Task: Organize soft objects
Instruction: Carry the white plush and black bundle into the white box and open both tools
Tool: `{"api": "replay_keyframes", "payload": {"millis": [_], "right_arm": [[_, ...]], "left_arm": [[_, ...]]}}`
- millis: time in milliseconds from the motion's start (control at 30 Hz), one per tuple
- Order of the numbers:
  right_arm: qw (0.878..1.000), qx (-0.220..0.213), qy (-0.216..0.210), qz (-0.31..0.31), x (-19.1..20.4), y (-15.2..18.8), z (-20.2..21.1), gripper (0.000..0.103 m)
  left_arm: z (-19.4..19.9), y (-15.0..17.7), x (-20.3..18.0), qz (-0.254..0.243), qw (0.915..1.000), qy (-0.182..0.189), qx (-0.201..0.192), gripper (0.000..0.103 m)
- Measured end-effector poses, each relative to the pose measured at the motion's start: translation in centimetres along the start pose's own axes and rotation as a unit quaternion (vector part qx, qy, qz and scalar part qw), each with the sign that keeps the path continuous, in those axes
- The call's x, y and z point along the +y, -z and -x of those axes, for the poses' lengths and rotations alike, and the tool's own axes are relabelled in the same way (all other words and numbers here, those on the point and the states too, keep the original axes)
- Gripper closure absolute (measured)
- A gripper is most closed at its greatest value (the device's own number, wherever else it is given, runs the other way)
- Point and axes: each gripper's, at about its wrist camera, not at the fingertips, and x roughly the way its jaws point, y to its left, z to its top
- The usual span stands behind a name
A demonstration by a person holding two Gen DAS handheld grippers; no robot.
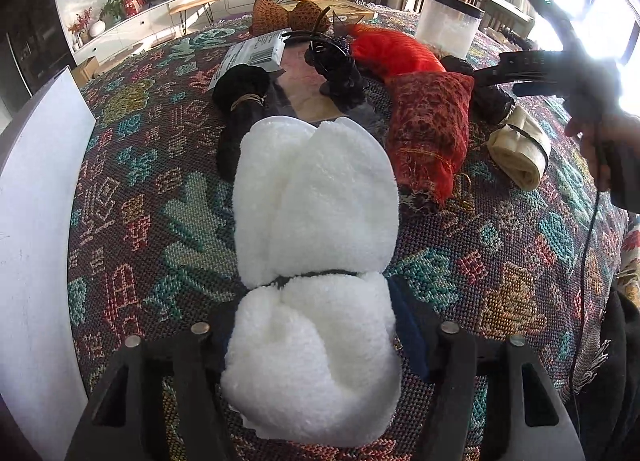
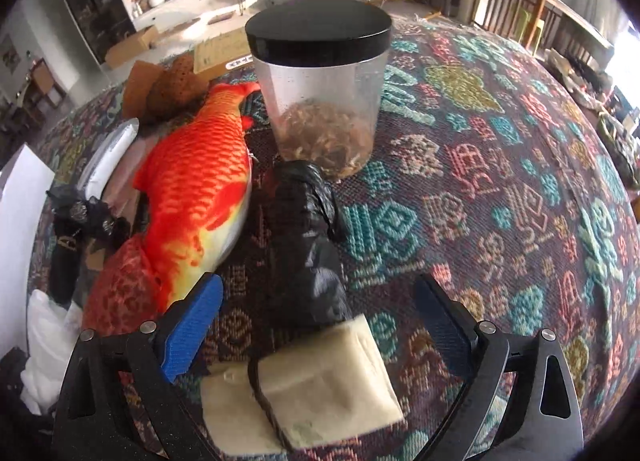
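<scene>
White fluffy towel roll (image 1: 316,261), cinched across its middle by a dark band, sits clamped between the fingers of the left gripper (image 1: 316,337), which is clenched on its near half. Its long axis runs straight ahead from that gripper, the far end pointing toward a black bundle (image 1: 240,101) and a red patterned pouch (image 1: 430,129) on the woven patterned cloth (image 1: 160,221).

Only the left wrist view shows the roll whole; the right wrist view catches just a white edge (image 2: 48,337) at far left. That view shows instead a cream folded cloth (image 2: 304,393) tied with a dark band, lying between the spread blue-padded fingers (image 2: 192,329) of the right gripper (image 2: 320,325), which is released and touches nothing. Its long axis runs roughly crosswise to that gripper. Just ahead lie a black bag bundle (image 2: 308,237), a clear jar with a black lid (image 2: 320,89), and to the left an orange fish plush (image 2: 200,197).
</scene>
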Motion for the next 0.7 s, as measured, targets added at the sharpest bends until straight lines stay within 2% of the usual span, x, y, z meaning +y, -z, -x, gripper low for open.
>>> {"api": "replay_keyframes", "payload": {"millis": [33,67,100,200,267,400,500,567,633,700], "right_arm": [[1.000,0.012,-0.004,0.001,0.1,-0.1,-1.2,0.022],[0.999,0.035,-0.006,-0.004,0.0,-0.1,-2.3,0.043],[1.000,0.022,-0.002,-0.011,-0.2,-0.1,-2.0,0.063],[0.999,-0.018,-0.001,-0.037,-1.0,1.1,1.1,0.064],[0.998,-0.049,0.006,-0.026,-0.5,2.3,4.5,0.064],[0.996,-0.083,-0.033,0.011,3.9,4.2,10.8,0.064],[0.991,-0.100,-0.084,0.034,9.3,4.3,14.2,0.064],[0.984,-0.103,-0.135,0.055,13.9,4.1,15.8,0.064],[0.972,-0.090,-0.205,0.071,19.1,4.8,17.2,0.064],[0.955,-0.068,-0.273,0.095,25.0,6.1,18.1,0.064]], "left_arm": [[0.0,0.1,0.2,0.002,1.0000,0.004,-0.001,0.050],[0.2,0.2,0.6,0.009,0.9999,0.013,-0.003,0.053],[0.5,0.3,1.0,0.018,0.9996,0.021,-0.007,0.054],[2.7,0.7,2.5,0.057,0.9958,0.066,-0.027,0.056],[5.2,1.1,3.5,0.076,0.9912,0.095,-0.052,0.056],[10.4,2.1,6.5,0.091,0.9861,0.100,-0.096,0.056],[14.0,3.5,10.1,0.117,0.9840,0.071,-0.114,0.056],[16.3,4.8,12.8,0.135,0.9820,0.034,-0.128,0.056],[18.5,6.3,15.6,0.149,0.9791,-0.014,-0.138,0.056],[20.0,8.0,18.4,0.168,0.9739,-0.061,-0.140,0.055]]}}
